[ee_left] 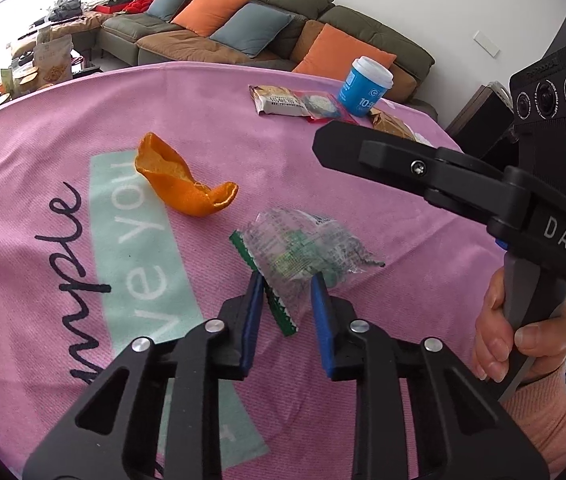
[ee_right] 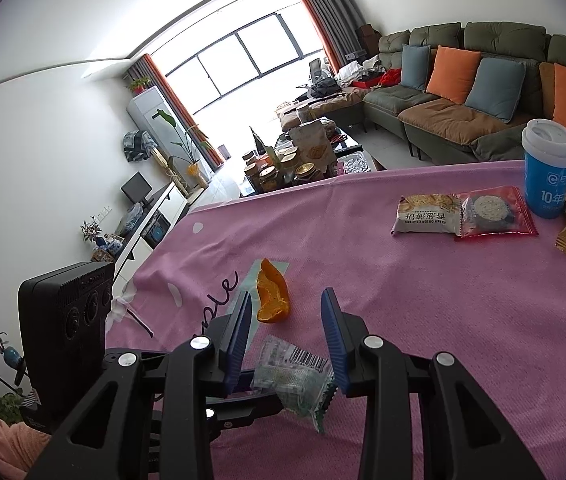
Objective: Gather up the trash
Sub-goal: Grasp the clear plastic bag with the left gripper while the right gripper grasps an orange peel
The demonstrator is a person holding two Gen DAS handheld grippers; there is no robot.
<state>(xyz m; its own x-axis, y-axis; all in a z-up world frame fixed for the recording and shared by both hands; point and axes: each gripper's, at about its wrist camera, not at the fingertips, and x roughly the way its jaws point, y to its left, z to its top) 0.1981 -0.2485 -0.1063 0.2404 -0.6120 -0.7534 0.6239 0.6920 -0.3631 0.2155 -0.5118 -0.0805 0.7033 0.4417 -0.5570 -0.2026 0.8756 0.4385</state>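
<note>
A living room, sofa [ee_left: 267,12] behind, and a bench [ee_left: 363,168] under a pink cloth carries the litter. The crumpled wrapper [ee_left: 303,252] lies near the front edge, the orange peel [ee_left: 179,184] just beyond it. The left gripper [ee_left: 287,296] straddles the wrapper's near end, jaws narrowed around it (whether the pads already bite, I cannot tell), likely to lift it. The right gripper [ee_right: 287,320] hovers above, spread and empty.
</note>
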